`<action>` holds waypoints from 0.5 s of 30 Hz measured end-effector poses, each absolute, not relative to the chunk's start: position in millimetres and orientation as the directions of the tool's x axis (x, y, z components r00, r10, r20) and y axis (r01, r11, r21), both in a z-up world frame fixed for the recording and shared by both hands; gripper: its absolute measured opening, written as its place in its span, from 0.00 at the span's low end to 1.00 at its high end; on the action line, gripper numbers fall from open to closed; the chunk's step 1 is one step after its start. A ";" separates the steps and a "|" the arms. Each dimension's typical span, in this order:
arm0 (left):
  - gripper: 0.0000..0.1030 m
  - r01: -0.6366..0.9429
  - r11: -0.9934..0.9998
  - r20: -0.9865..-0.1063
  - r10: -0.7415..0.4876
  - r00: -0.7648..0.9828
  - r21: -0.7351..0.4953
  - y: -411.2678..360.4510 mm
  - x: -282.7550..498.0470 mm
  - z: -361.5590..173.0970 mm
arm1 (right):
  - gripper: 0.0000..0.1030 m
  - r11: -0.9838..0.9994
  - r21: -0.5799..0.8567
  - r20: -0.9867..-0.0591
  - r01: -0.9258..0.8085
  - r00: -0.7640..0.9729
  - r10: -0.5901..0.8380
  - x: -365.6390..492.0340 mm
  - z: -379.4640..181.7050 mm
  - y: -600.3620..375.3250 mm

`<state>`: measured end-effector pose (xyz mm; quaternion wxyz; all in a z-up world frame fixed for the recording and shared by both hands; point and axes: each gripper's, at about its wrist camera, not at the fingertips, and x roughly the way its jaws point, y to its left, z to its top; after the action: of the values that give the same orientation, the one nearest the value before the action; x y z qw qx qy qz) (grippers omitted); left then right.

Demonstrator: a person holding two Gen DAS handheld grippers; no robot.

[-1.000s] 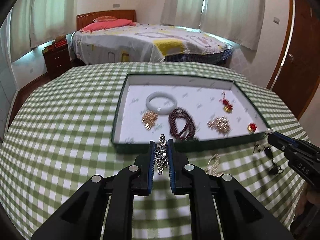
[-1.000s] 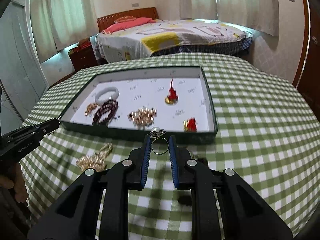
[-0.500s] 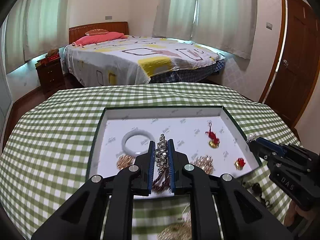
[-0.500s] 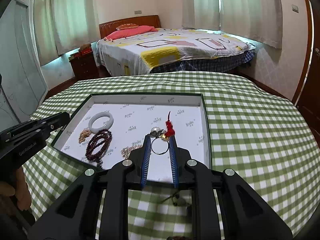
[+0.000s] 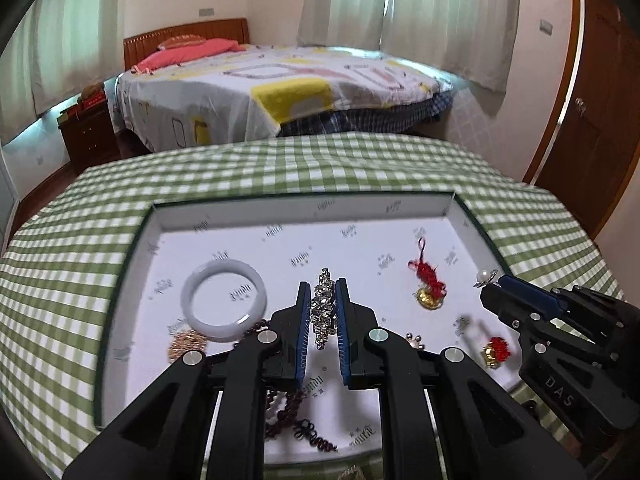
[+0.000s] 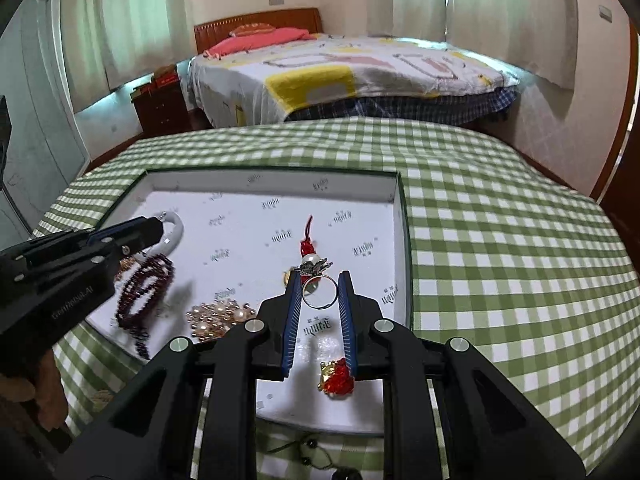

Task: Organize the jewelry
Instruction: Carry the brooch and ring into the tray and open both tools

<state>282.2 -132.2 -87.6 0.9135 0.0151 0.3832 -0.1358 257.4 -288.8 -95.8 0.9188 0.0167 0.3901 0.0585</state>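
Note:
A green-rimmed white tray (image 5: 304, 202) (image 6: 276, 172) sits on the checked table. My left gripper (image 5: 323, 286) is shut on a rhinestone brooch (image 5: 322, 312), held above the tray's middle. My right gripper (image 6: 319, 278) is shut on a pearl ring (image 6: 319, 294), held above the tray's right part; it shows at the right of the left wrist view (image 5: 500, 286). In the tray lie a white jade bangle (image 5: 224, 300), a dark red bead bracelet (image 6: 146, 286), a gold bead cluster (image 6: 218, 318), a red tassel charm (image 5: 428, 280) and a small red-gold charm (image 6: 336, 376).
The table wears a green checked cloth (image 6: 500, 240). A dark corded piece (image 6: 316, 454) lies on the cloth in front of the tray. A bed (image 5: 280, 88) stands beyond the table and a wooden door (image 5: 592, 120) is at the right.
Both grippers have moved forward from in front of the tray to above its inside, each still holding its piece. The tray now looks nearer and larger.

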 end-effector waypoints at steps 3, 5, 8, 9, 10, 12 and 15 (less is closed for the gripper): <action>0.13 0.246 0.966 -0.735 -0.224 0.640 -0.080 -135.8 290.7 -100.3 | 0.18 0.992 0.074 -0.736 -0.104 0.666 0.125 263.5 -105.7 -287.6; 0.13 0.236 0.968 -0.755 -0.220 0.617 -0.089 -136.3 296.4 -107.6 | 0.18 0.992 0.073 -0.747 -0.108 0.653 0.126 266.9 -111.5 -288.2; 0.13 0.234 0.969 -0.775 -0.210 0.596 -0.083 -138.3 303.3 -113.3 | 0.18 0.992 0.073 -0.760 -0.105 0.638 0.123 270.1 -117.0 -289.5; 0.13 0.235 0.968 -0.780 -0.210 0.590 -0.083 -138.8 304.4 -114.7 | 0.18 0.992 0.076 -0.766 -0.105 0.630 0.125 271.5 -119.2 -290.4; 0.13 0.237 0.968 -0.786 -0.211 0.581 -0.084 -139.6 305.6 -116.6 | 0.18 0.991 0.079 -0.772 -0.106 0.623 0.128 272.6 -121.0 -291.0; 0.13 0.241 0.967 -0.793 -0.212 0.571 -0.085 -141.6 306.3 -119.5 | 0.18 0.991 0.071 -0.773 -0.112 0.622 0.126 273.3 -121.6 -289.6; 0.13 0.240 0.967 -0.798 -0.211 0.565 -0.086 -143.6 307.7 -121.4 | 0.20 0.990 0.078 -0.772 -0.114 0.622 0.133 273.7 -121.1 -289.3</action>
<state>307.7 -143.6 -121.4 0.8844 0.0159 0.4488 -0.1275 273.7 -289.3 -121.1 0.9004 0.0108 0.4296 0.0686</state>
